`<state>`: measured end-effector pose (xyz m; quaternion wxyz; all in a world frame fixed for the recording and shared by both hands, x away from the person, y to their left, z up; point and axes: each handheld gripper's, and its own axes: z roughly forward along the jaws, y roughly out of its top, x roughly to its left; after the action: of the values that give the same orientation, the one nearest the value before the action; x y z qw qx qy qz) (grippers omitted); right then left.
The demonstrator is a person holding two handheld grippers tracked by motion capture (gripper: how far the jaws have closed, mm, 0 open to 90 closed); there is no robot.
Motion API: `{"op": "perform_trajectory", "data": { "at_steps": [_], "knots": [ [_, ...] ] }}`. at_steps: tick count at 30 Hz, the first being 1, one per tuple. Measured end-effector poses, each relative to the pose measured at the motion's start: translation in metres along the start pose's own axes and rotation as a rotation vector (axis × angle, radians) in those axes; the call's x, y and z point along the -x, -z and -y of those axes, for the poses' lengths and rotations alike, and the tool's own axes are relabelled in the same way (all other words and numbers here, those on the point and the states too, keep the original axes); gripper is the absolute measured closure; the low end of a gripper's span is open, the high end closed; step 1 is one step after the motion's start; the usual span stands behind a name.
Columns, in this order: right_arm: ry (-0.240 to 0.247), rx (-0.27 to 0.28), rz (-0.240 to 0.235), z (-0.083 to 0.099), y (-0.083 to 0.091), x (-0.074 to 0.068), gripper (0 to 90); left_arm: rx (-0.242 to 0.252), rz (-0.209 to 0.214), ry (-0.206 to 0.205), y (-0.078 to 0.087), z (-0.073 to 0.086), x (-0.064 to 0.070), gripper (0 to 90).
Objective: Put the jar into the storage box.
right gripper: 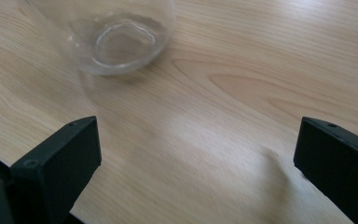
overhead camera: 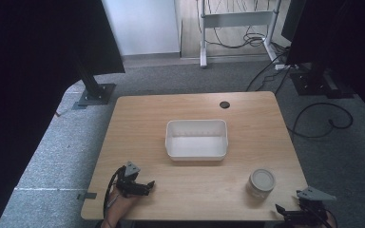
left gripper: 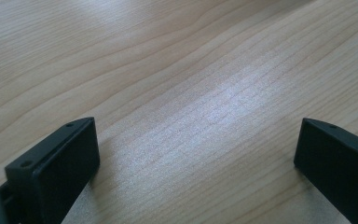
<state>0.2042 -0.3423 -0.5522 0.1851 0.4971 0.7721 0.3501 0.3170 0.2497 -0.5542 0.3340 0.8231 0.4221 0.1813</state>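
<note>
From the high view I see the light wooden counter [overhead camera: 138, 123] with a white rectangular plastic tub [overhead camera: 197, 139] at its centre and a clear glass jar with a pale lid [overhead camera: 261, 183] at 4 o'clock from it. My left tongs [overhead camera: 145, 186] rest at 7 o'clock, my right tongs [overhead camera: 285, 213] at 5 o'clock, just beside the jar.

In the left gripper view, my left tongs [left gripper: 196, 154] gape wide over bare wood.

In the right gripper view, my right tongs [right gripper: 198, 158] stand wide apart, empty, the jar [right gripper: 116, 35] at 11 o'clock.

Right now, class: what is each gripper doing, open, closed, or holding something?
Left gripper: open, holding nothing, fingers spread over bare table.
Right gripper: open, holding nothing; the glass jar stands ahead, outside its fingers.
</note>
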Motion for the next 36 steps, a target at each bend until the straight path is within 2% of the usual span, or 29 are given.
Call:
{"op": "perform_trajectory", "data": {
  "at_steps": [7,10,22,36],
  "knots": [
    [-0.011,-0.036,0.021,0.005,-0.001,0.001,0.0,0.000,-0.001,0.001,0.000,0.000,0.000,0.0],
    [-0.013,-0.041,0.014,0.005,-0.001,-0.001,0.0,0.000,-0.001,0.001,0.000,0.000,0.000,0.0],
    [-0.018,-0.029,0.005,0.001,0.001,-0.004,0.8,0.000,-0.001,0.001,0.000,0.000,0.000,0.0],
    [0.019,-0.006,-0.001,-0.011,0.002,-0.015,2.0,0.000,-0.001,0.001,0.000,0.000,0.000,0.0]
  ]
}}
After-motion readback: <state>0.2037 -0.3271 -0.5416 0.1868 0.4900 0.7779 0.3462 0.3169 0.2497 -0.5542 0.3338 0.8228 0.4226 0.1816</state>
